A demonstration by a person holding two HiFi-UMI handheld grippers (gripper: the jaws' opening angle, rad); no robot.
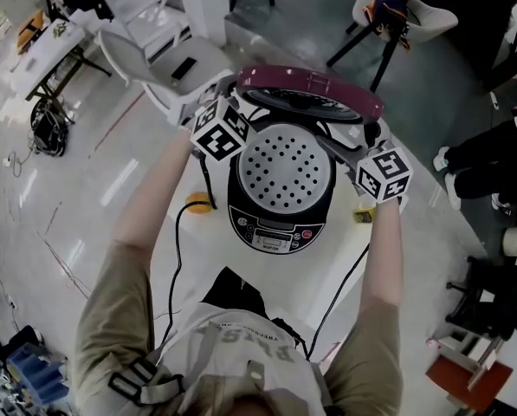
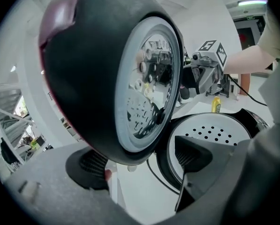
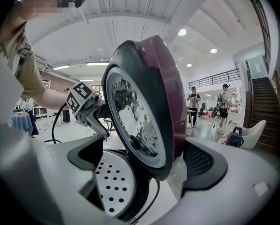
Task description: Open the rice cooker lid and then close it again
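Observation:
The black rice cooker (image 1: 275, 224) stands on the white table with its maroon-topped lid (image 1: 310, 85) swung up on edge, and the perforated steam tray (image 1: 284, 167) lies bare inside. My left gripper (image 1: 241, 102) is at the lid's left edge and my right gripper (image 1: 371, 133) at its right edge. In the left gripper view the lid (image 2: 97, 69) sits between the wide jaws of the left gripper (image 2: 140, 161), and the near pad is clear of it. In the right gripper view the lid (image 3: 144, 107) likewise stands between the spread jaws of the right gripper (image 3: 144, 158), with a gap on the inner side.
A black power cable (image 1: 176, 258) runs down the table (image 1: 327, 276) past a yellow object (image 1: 197, 202). A small yellow bottle (image 1: 364, 215) stands to the cooker's right. A white chair (image 1: 171, 68) and a tripod (image 1: 371, 33) stand beyond, and a person's legs (image 1: 492, 163) are at right.

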